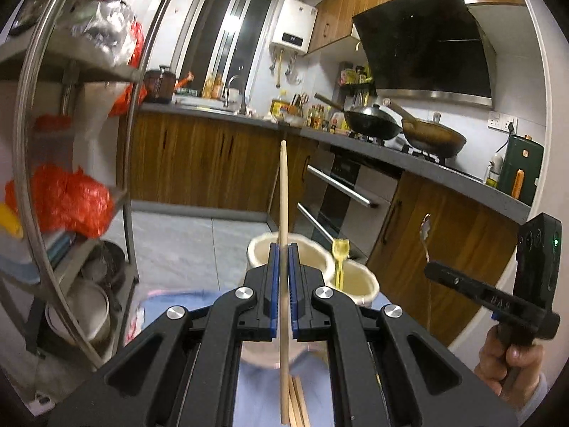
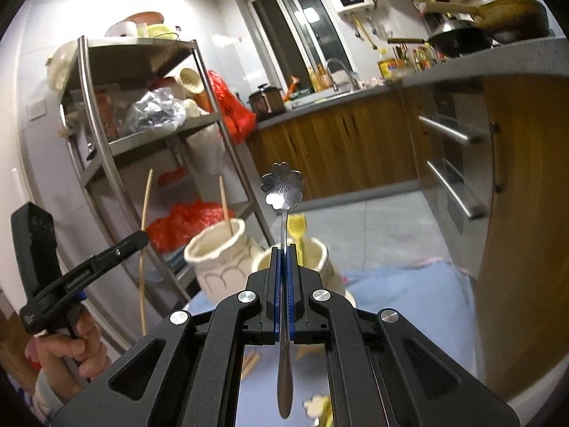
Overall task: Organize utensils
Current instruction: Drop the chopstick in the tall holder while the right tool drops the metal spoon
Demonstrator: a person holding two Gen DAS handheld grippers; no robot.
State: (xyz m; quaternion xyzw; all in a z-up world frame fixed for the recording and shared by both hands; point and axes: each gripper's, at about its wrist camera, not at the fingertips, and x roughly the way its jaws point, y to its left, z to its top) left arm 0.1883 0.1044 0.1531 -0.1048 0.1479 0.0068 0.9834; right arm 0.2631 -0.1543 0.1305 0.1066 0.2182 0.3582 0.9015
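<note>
The left gripper [image 1: 283, 249] is clamped on an upright chopstick [image 1: 283, 192] directly before the chopstick jar [image 1: 259, 249]; the right gripper [image 2: 283, 249], pinching a flower-handled spoon [image 2: 283, 181], faces the jar with the yellow utensil [image 2: 320, 249].

A long pale wooden chopstick [image 1: 283, 213] is held upright, clamped at mid-length, its thin tip pointing up. A slim metal spoon [image 2: 283, 249] with a flower-shaped handle end is likewise held upright, flower end up and bowl hanging low. Two cream ceramic holders with scalloped relief are seen standing side by side on a blue cloth [image 2: 409, 302]. In the left holder [image 2: 217, 259] a single chopstick [image 2: 225, 206] is leaned against the rim. In the right holder [image 2: 320, 252] a yellow plastic utensil [image 2: 297, 229] is stood upright. More wooden chopsticks [image 1: 297, 405] are left lying flat on the cloth at the near edge.
</note>
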